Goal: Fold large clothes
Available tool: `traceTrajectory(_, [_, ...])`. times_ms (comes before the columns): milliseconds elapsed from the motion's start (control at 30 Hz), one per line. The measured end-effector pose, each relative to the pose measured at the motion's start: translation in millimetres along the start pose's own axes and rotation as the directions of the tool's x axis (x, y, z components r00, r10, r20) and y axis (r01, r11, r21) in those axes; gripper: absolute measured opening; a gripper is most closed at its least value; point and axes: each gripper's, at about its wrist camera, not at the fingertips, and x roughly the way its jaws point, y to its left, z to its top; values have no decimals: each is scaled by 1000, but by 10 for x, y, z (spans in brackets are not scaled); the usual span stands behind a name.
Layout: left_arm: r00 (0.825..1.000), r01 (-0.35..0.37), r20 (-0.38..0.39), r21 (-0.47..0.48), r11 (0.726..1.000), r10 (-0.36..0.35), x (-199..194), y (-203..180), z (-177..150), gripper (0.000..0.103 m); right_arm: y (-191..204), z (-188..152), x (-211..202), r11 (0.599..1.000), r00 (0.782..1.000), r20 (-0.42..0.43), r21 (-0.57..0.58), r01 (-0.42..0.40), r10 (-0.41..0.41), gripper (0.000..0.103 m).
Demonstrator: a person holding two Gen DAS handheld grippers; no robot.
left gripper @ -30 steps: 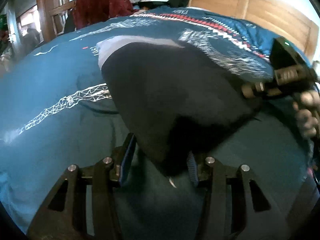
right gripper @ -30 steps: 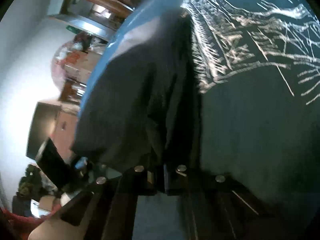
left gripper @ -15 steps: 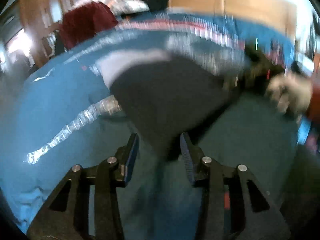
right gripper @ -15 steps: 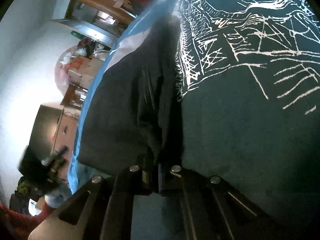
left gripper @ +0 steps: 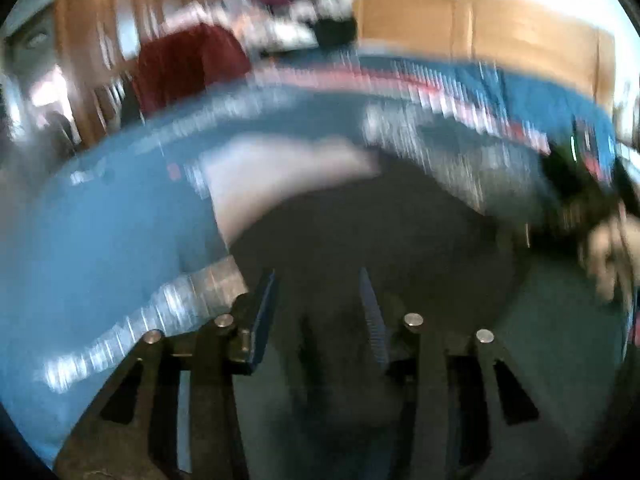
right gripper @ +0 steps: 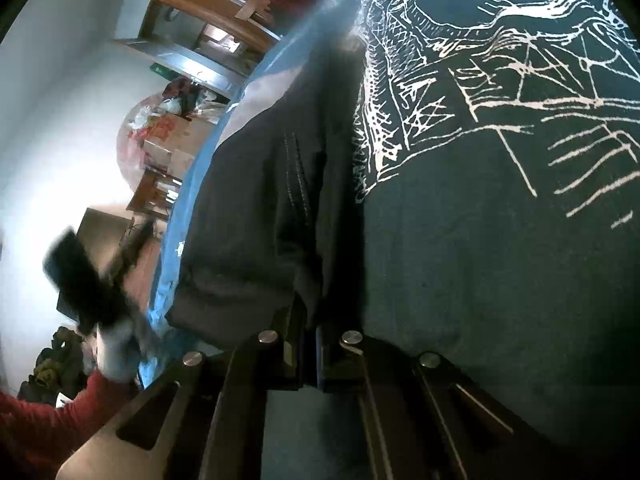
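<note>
Dark garment (right gripper: pixel 256 216) in right gripper (right gripper: pixel 308 344), no legible writing

A bed (left gripper: pixel 104 240) carries everything, covered by a blue bedspread (right gripper: pixel 500 280) printed with thin white line drawings and, toward the far side in the left wrist view, a red and white patterned band (left gripper: pixel 460 92). A dark garment (left gripper: pixel 380 232) lies spread directly on the bedspread, with a pale patch at its far edge, though that view is blurred. Beyond it a dark red cloth (left gripper: pixel 188 64) is heaped at the bed's far left corner, before a wooden headboard (left gripper: pixel 480 28).
</note>
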Motion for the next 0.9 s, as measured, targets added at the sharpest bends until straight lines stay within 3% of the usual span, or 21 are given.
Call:
traceTrajectory(67, [998,-52,-30,8,999,52,472,168,106,54,-4,-11,-5,1000,1000,2,-5,2,-2,0])
traceTrajectory(100, [986,-116,-119,46,992,121,857,258,62,54,-7,-17,-8,1000,1000,3,-7,2,-2,0])
traceTrajectory(133, [967,-131,-211,62,989,141,1150,332,-33,56,-2,-19,-12,1000,1000,4,-9,0,0,0])
traceTrajectory(167, [963,-98,-252,15,995,99,1297,431,-97,58,2,-25,-16,1000,1000,5,-14,-1,1,0])
traceTrajectory(233, [968,-72,-241,-8,997,68,1223,509,3,57,13,-41,-24,1000,1000,9,-24,4,-4,0])
traceTrajectory(267, [973,-73,-218,4,997,72,1153,517,89,47,17,-44,-29,1000,1000,10,-26,2,-1,0])
traceTrajectory(300, [984,-78,-163,0,997,77,1065,579,250,45,1,-51,-25,1000,1000,12,-28,-8,9,0])
traceTrajectory(400, [996,-86,-32,-54,995,85,1084,799,617,47,-25,-59,-19,999,999,12,-21,-33,33,0])
traceTrajectory(433, [995,-97,-32,-46,994,95,1228,861,702,52,-29,-64,-18,999,999,13,-22,-34,34,0])
traceTrajectory(500, [980,-145,-138,15,989,146,1756,928,659,54,-13,-77,-19,999,999,18,-28,-25,26,0])
traceTrajectory(533, [952,-167,-250,58,984,176,2075,965,511,57,-21,-77,-17,999,999,19,-28,-26,26,0])
traceTrajectory(567, [933,-128,-335,35,991,133,2284,1030,351,59,-20,-74,-21,999,999,21,-26,-30,31,0])
traceTrajectory(600, [949,-107,-300,-26,994,95,2239,1122,349,60,-21,-73,-22,999,999,19,-24,-32,32,0])
traceTrajectory(633, [947,-112,-307,-47,993,92,2167,1166,390,61,-16,-67,-32,999,999,15,-15,-31,32,0])
traceTrajectory(667, [947,-133,-301,-46,990,114,2035,1160,423,56,17,-56,-54,1000,1000,11,-13,-21,21,5])
traceTrajectory(700, [955,-134,-272,-33,990,120,1797,1112,437,50,95,-38,-100,999,1000,5,-34,7,-7,9])
traceTrajectory(733, [968,-110,-232,-34,993,99,1522,1030,417,46,202,-15,-177,995,999,16,-83,48,-47,21])
traceTrajectory(767, [983,-72,-174,-42,997,64,1169,947,369,47,317,22,-303,987,995,51,-134,91,-85,31])
traceTrajectory(800, [993,-23,-116,-36,999,18,771,813,269,49,371,79,-435,981,990,95,-152,118,-105,34])
traceTrajectory(867, [996,44,-73,-17,999,-45,248,510,16,53,386,232,-620,961,962,185,-152,232,-203,44])
traceTrajectory(900, [993,81,-85,-9,997,-81,59,337,-195,53,375,351,-679,929,926,233,-156,337,-297,47])
